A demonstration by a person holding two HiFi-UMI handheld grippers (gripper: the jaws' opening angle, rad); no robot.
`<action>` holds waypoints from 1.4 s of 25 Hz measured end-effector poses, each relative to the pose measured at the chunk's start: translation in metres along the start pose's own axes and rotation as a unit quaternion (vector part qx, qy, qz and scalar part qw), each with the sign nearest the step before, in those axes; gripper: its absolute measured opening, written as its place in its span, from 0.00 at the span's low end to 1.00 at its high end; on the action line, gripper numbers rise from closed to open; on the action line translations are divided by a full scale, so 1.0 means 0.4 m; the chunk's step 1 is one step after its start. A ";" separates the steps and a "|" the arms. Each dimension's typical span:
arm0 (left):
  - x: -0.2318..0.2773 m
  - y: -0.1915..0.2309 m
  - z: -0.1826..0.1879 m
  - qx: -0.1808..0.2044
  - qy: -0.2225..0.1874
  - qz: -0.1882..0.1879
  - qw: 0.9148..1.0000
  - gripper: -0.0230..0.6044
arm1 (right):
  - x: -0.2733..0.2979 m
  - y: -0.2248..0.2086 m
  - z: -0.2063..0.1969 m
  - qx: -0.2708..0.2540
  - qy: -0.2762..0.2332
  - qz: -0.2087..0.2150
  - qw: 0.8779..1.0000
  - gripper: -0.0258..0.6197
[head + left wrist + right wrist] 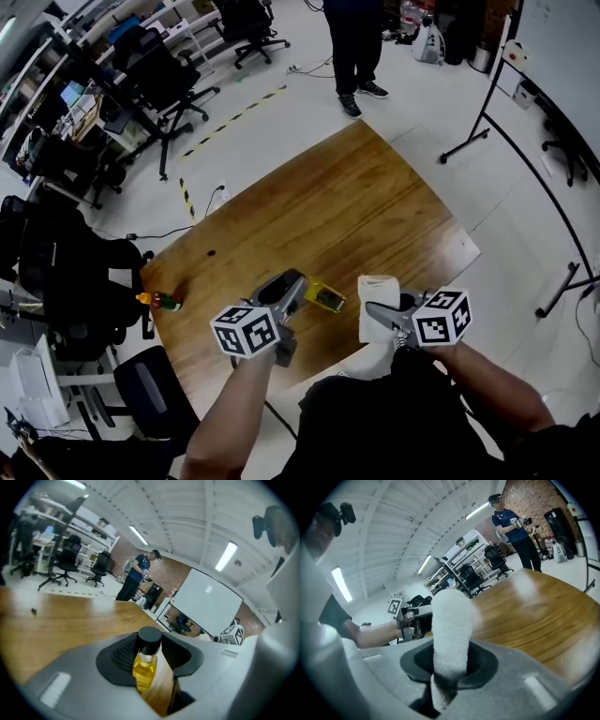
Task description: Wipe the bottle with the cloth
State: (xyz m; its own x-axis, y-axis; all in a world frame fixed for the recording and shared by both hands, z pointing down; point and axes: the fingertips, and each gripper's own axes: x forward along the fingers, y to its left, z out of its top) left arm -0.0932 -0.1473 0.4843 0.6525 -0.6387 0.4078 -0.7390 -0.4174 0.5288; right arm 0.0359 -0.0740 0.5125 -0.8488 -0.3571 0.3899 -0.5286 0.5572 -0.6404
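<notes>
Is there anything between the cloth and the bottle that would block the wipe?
Nothing visible. The left tongs hold the bottle and the right tongs hold the cloth, side by side over the table, with only an open gap between them.

Wooden table [328,206] on pale floor [422,103], black office chairs [159,75], whiteboard [562,47], brick wall [529,494], ceiling strip lights [228,555].

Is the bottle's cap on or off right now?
On. The black cap sits squarely on the neck of the yellow-filled bottle, with no gap showing.
</notes>
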 end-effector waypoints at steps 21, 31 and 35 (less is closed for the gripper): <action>-0.156 0.156 -0.098 -0.191 -0.131 0.100 0.968 0.31 | 0.376 0.153 0.017 0.048 0.044 0.098 0.993 0.15; -0.149 0.153 -0.089 -0.184 -0.130 0.105 0.969 0.31 | 0.319 0.019 -0.036 0.051 0.077 0.032 0.995 0.15; -0.150 0.152 -0.088 -0.182 -0.129 0.118 0.968 0.31 | 0.295 -0.039 -0.070 0.043 0.085 0.007 0.995 0.15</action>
State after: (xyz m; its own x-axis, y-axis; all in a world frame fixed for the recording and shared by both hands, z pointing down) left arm -0.1714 -0.1117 0.5184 0.3752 -0.8480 0.3743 -0.7235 -0.0155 0.6902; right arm -0.0565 -0.1037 0.5871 -0.8494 -0.2142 0.4824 -0.5204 0.4918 -0.6980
